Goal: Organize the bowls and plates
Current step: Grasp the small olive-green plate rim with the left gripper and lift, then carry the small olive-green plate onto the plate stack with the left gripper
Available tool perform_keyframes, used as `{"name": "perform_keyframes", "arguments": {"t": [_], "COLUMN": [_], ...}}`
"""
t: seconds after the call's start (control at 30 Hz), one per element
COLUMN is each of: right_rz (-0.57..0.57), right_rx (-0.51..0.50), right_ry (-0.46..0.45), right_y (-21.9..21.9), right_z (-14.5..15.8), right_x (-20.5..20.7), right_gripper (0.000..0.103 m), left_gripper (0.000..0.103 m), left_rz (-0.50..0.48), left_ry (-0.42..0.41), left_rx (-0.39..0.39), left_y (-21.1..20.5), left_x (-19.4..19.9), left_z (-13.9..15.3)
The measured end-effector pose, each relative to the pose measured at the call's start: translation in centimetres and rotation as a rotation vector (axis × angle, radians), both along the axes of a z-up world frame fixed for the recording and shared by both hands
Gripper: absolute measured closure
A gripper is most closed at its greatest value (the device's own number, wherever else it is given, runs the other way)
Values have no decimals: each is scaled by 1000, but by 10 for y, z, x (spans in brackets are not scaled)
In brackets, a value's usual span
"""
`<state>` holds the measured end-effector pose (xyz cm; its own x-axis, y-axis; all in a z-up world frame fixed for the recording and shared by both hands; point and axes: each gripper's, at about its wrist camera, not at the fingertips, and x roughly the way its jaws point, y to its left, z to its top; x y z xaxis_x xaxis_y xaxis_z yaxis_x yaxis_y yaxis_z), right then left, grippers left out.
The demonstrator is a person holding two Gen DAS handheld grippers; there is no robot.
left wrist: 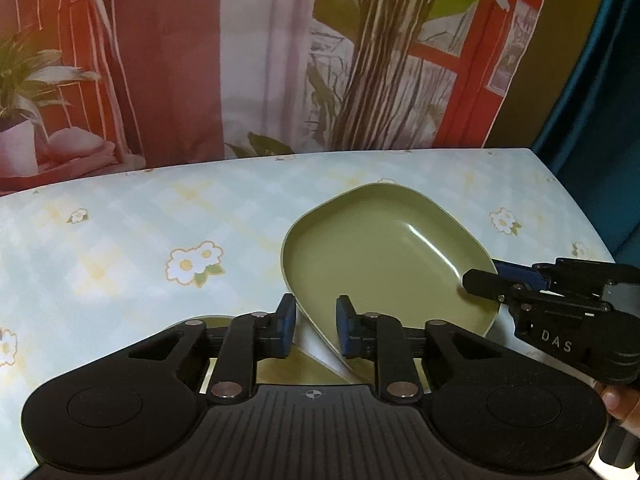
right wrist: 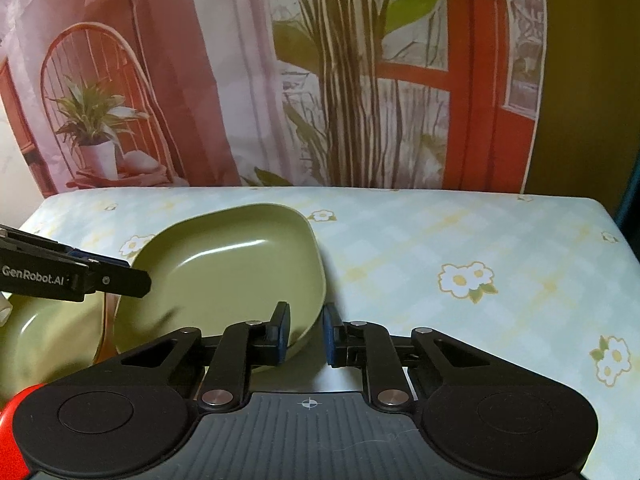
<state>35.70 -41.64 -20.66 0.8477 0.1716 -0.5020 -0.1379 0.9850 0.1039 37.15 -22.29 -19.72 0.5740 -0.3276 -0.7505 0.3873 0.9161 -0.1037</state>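
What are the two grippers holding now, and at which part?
Both hold the same green dish by its rim: the left gripper on the near-left edge, the right gripper on the near-right edge.

i am viewing the right gripper (right wrist: 306,334) closing its blue pads on the near rim of a tilted green plate (right wrist: 228,268). the left gripper (right wrist: 136,280) is reaching onto the plate's left edge. a second green dish (right wrist: 44,336) is lying beneath, on the flowered tablecloth (right wrist: 460,240).

Left tongs (left wrist: 315,330) and right tongs (right wrist: 306,334) both clamped, angled downward.
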Motion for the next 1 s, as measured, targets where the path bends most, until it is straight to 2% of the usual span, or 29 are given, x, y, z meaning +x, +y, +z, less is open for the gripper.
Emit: {"name": "perform_keyframes", "arguments": {"t": [0.43,1.0], "right_rz": [-19,12], "right_rx": [-32,-41], "right_ry": [-35,-92], "right_y": [1,32], "right_z": [16,50], "right_x": [-10,-37], "right_gripper": [87,87], "left_gripper": [82,82], "left_rz": [-28,9], "left_ry": [-70,-130], "left_rx": [-18,-10], "left_y": [8,41], "left_x": [-16,-53], "left_z": [24,47]}}
